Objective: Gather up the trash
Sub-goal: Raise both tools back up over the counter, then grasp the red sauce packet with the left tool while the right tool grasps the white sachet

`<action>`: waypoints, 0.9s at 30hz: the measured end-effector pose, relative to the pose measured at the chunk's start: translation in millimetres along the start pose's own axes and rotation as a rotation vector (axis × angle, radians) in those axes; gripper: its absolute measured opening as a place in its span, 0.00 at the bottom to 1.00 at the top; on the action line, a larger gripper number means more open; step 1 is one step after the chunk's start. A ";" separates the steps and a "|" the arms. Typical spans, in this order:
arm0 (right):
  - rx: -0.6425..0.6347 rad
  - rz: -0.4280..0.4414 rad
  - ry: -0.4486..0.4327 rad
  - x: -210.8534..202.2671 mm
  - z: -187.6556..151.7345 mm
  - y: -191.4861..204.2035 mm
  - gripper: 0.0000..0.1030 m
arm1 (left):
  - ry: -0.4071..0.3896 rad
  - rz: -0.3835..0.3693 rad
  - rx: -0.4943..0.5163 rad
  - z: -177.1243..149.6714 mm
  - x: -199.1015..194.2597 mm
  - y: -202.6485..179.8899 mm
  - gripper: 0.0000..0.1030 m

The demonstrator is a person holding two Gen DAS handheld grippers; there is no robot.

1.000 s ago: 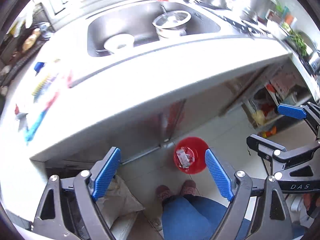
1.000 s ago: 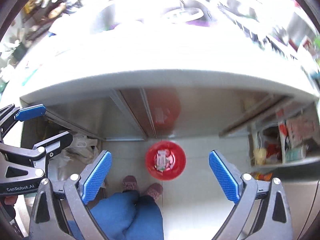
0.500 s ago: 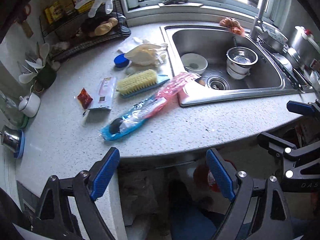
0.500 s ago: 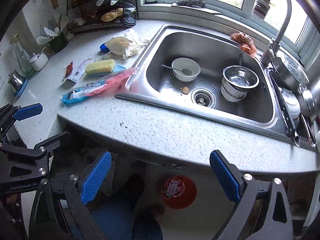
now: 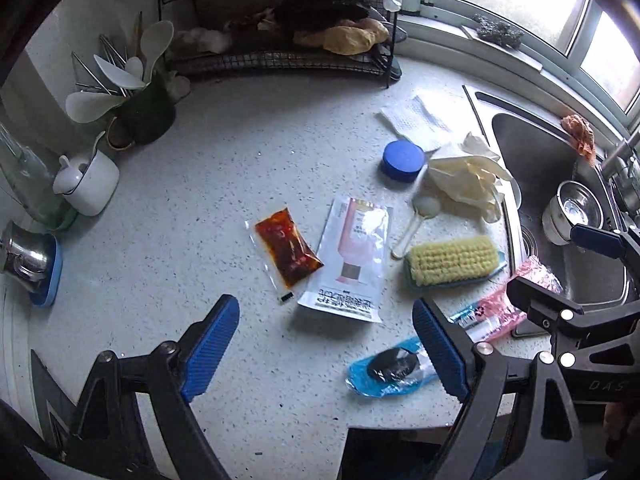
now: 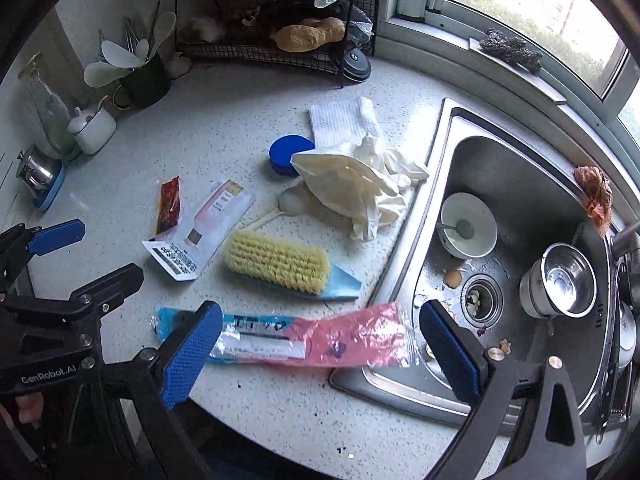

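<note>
Nearest the cameras, the left gripper (image 5: pixel 326 344) and the right gripper (image 6: pixel 320 344) both hovered above the counter edge with jaws spread wide and nothing between the pads. Just beyond the right gripper lay the long pink-and-blue plastic wrapper (image 6: pixel 304 338), its pink end overhanging the rim of the sink (image 6: pixel 436 168). Ahead of the left gripper sat the white printed sachet (image 5: pixel 348 264), with the red sauce packet (image 5: pixel 288 250) just beside it and perhaps touching its edge. The yellow scrub brush (image 6: pixel 276 260), a white spoon (image 5: pixel 416 220), the rubber gloves (image 6: pixel 352 184), a blue lid (image 6: pixel 291 152) and a folded white cloth (image 6: pixel 340 120) lay further back; the wire rack (image 5: pixel 288 60) and utensil holder (image 5: pixel 144 114) stood at the wall.

The flat sachets would likely be hard to pinch off the speckled counter (image 5: pixel 224 160); a shallow approach could slide them away or catch the brush instead. The wrapper might slip into the sink if nudged at its overhanging end. Judging trash from keepers looked uncertain for the lid and cloth.

No bin showed in either view. What the wrapper contained was unclear, its blue end partly hidden behind the right gripper's finger, and the printing on the sachet was unreadable.
</note>
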State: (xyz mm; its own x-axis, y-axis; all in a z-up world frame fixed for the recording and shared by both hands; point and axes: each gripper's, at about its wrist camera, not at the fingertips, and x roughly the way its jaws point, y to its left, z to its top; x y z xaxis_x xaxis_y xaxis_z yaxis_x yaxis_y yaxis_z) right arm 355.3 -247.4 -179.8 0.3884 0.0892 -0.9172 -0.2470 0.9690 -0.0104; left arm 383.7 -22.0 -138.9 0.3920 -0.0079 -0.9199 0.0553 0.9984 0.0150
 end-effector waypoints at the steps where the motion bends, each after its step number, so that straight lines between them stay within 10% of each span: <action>1: -0.006 0.002 0.006 5.1 8.0 2.5 0.96 | 0.007 -0.004 -0.011 5.9 5.2 5.4 0.85; 21: -0.047 -0.046 0.151 88.4 67.3 30.9 0.96 | 0.220 -0.008 -0.149 49.7 113.0 56.2 0.85; 27: -0.046 -0.050 0.156 91.1 71.8 30.2 0.96 | 0.224 0.027 -0.120 49.6 110.3 51.2 0.67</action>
State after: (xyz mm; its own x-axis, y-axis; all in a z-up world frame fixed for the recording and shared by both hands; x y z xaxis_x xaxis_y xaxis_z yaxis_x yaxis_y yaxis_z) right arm 447.1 -193.4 -235.1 0.2596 0.0004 -0.9657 -0.2729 0.9593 -0.0729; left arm 475.4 25.5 -220.2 0.1776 0.0187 -0.9839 -0.0670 0.9977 0.0068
